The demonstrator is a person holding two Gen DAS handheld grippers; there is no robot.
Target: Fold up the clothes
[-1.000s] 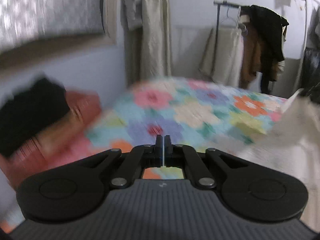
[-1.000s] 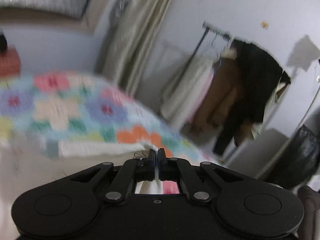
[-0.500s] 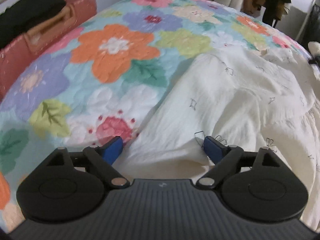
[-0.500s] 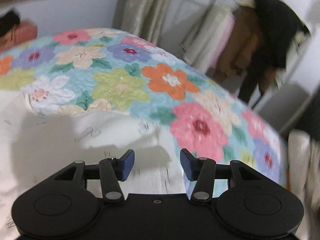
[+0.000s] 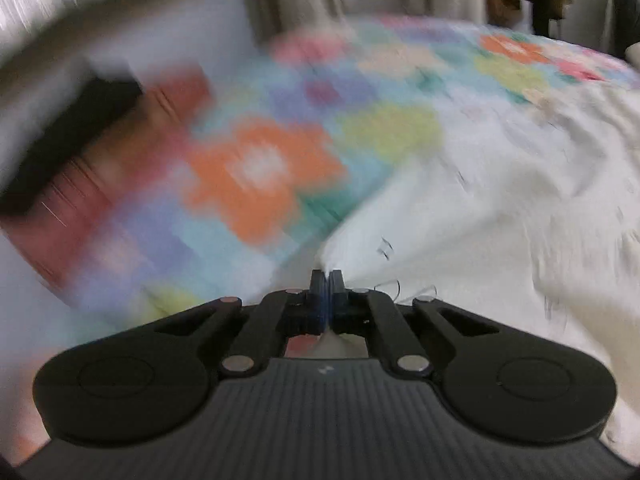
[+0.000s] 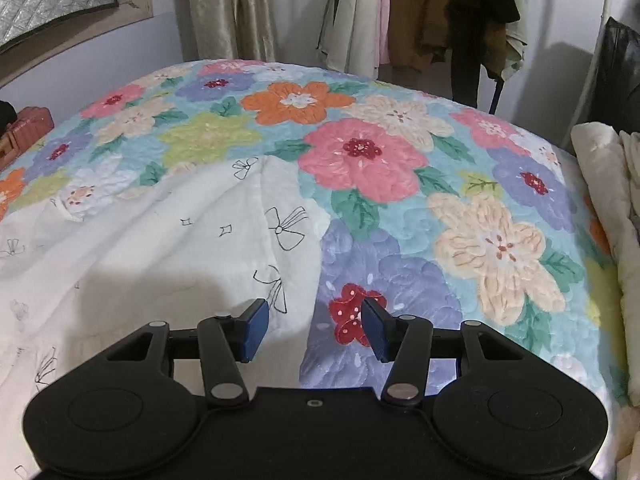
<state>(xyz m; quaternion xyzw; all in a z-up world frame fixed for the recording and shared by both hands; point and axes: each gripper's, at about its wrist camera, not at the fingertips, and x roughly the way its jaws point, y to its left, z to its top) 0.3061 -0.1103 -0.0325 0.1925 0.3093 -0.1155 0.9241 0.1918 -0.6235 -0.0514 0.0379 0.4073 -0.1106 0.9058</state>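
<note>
A cream garment (image 6: 152,248) printed with small black bows lies spread on a flowered quilt (image 6: 400,168). In the left wrist view, which is motion-blurred, my left gripper (image 5: 327,280) is shut on a corner of this cream garment (image 5: 500,220) and lifts the cloth into a peak. In the right wrist view my right gripper (image 6: 314,320) is open and empty, low over the garment's right edge, with its blue pads (image 6: 256,328) on either side of that edge.
A red case (image 6: 28,124) with black cloth on it sits at the bed's left side. A rack of hanging clothes (image 6: 420,16) and curtains (image 6: 228,8) stand behind the bed. A cream pile (image 6: 604,200) lies at the right edge.
My left gripper opened over the garment corner, then shut on it and is moving fast. My right gripper let go of the cloth, opened, and shifted to the garment's right edge.
</note>
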